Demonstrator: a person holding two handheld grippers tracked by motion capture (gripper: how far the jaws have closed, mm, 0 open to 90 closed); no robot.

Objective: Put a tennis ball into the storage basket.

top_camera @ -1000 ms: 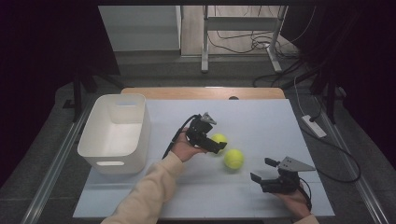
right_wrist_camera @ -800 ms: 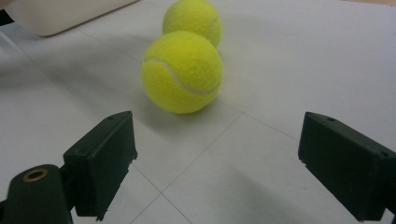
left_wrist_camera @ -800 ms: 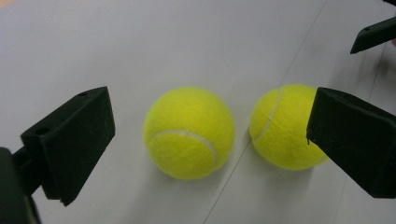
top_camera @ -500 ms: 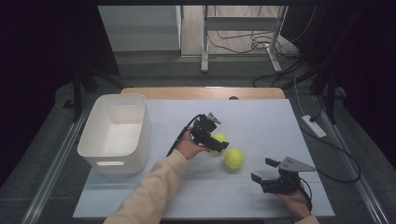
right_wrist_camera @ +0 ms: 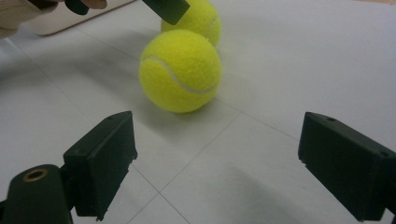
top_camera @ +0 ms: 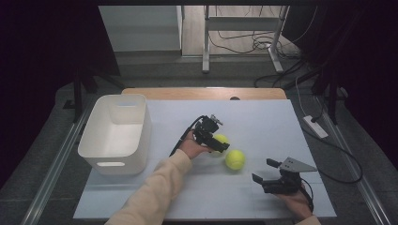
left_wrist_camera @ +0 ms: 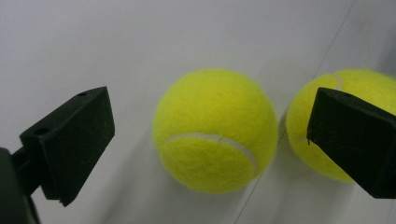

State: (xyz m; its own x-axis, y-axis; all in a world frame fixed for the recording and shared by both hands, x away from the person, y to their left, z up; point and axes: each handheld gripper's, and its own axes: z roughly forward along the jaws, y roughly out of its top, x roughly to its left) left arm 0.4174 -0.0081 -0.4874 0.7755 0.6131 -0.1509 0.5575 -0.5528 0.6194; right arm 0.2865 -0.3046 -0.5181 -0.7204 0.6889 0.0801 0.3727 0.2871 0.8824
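Observation:
Two yellow tennis balls lie close together on the pale mat. My left gripper [top_camera: 217, 141] hangs open over the farther ball [top_camera: 220, 138]. In the left gripper view that ball [left_wrist_camera: 215, 130] sits between the wide-apart jaws of the left gripper [left_wrist_camera: 212, 142], untouched, and the nearer ball [left_wrist_camera: 341, 116] is partly hidden behind the right-hand jaw. My right gripper [top_camera: 263, 170] rests open near the front right of the table. The right gripper [right_wrist_camera: 229, 168] faces the nearer ball [right_wrist_camera: 180, 70] from a short distance, with the farther ball [right_wrist_camera: 201, 22] behind it.
A white plastic bin [top_camera: 112, 164] with nothing visible inside stands at the left of the mat [top_camera: 263, 117]. A wooden table edge [top_camera: 202, 93] runs along the back. Cables and a power strip [top_camera: 315, 126] lie on the floor to the right.
My left gripper has shifted a little to the right, over the farther ball. The balls and the right gripper have not moved.

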